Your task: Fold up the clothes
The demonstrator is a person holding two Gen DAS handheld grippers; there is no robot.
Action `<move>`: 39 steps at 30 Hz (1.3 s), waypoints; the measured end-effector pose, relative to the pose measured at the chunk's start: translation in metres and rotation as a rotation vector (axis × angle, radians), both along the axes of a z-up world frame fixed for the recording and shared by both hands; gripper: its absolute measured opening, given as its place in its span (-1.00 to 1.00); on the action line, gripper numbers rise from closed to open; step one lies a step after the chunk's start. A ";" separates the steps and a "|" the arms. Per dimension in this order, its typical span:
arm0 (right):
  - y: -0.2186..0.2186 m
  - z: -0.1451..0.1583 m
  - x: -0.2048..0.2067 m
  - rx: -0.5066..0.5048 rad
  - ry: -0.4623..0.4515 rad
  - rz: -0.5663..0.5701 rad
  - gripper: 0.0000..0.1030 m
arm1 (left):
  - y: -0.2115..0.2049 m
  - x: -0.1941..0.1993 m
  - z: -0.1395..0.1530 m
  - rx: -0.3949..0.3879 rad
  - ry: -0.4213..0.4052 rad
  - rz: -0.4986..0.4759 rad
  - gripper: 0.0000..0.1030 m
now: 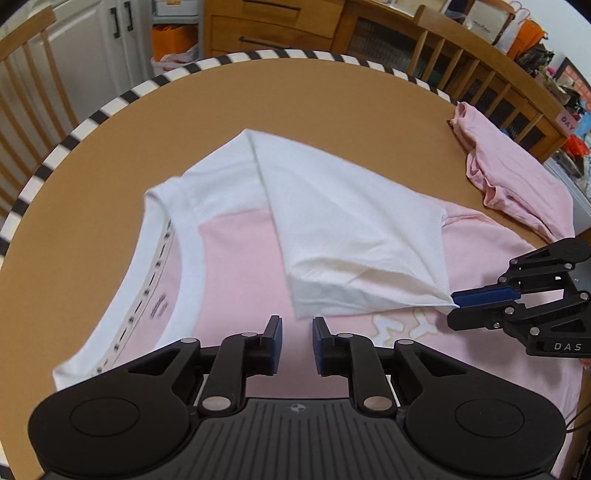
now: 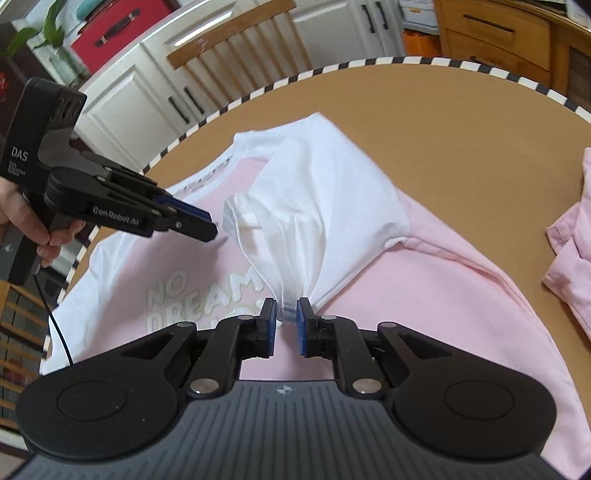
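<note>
Pink T-shirt (image 1: pixel 236 266) with white sleeves lies flat on the round brown table (image 1: pixel 110 177). Right gripper (image 2: pixel 286 319) pinches the white sleeve (image 2: pixel 325 206) hem, pulled over the chest. Left gripper (image 1: pixel 297 332) hovers above the shirt, jaws narrowly apart, empty.

— What's around you?
— Your round brown table (image 1: pixel 110 177) has a black-and-white striped rim. Behind it you've got white cabinets (image 2: pixel 147 85), a wooden chair (image 2: pixel 243 44), and a wooden dresser (image 1: pixel 273 26).

Bright, even indoor light w/ soft shadows, strong fisheye bending at edges, background possibly slightly blurred.
</note>
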State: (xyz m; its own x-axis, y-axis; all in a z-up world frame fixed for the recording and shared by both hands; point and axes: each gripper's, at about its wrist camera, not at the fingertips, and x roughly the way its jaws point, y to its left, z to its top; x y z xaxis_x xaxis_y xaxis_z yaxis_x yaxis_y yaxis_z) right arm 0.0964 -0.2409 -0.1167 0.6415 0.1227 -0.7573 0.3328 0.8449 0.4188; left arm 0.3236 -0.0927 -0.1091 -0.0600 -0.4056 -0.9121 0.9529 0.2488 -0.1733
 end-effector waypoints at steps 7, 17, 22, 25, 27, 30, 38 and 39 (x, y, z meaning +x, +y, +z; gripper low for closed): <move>-0.015 0.018 -0.006 -0.006 -0.060 -0.063 -0.61 | -0.008 0.004 0.029 -0.160 -0.019 0.038 -0.42; -0.021 -0.003 0.023 -0.002 -0.016 -0.027 -0.60 | -0.053 -0.025 -0.001 -0.099 -0.039 -0.044 -0.43; -0.001 -0.003 0.015 -0.039 0.018 0.117 -0.60 | -0.031 -0.049 -0.016 -0.021 0.005 -0.145 -0.40; 0.003 0.003 0.012 -0.080 0.022 0.146 -0.60 | -0.017 -0.055 -0.016 -0.001 -0.018 -0.163 -0.38; 0.002 0.008 0.013 -0.089 0.004 0.137 -0.60 | -0.011 -0.054 -0.012 -0.020 -0.023 -0.135 -0.38; 0.004 0.002 0.018 -0.107 0.030 0.159 -0.57 | -0.009 -0.051 -0.004 -0.095 -0.049 -0.051 -0.38; 0.016 0.002 0.003 -0.168 0.030 0.211 -0.38 | -0.002 -0.054 -0.010 -0.084 -0.129 -0.034 -0.30; 0.017 0.002 0.002 -0.173 0.025 0.214 -0.38 | -0.001 -0.054 -0.011 -0.077 -0.134 -0.038 -0.30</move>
State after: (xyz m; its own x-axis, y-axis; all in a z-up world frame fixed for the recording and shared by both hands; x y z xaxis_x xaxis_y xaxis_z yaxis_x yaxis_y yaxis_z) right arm 0.0979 -0.2238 -0.1151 0.5957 0.1212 -0.7940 0.1472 0.9553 0.2562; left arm 0.2696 -0.0935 -0.1205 0.0436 -0.4741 -0.8794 0.9772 0.2034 -0.0611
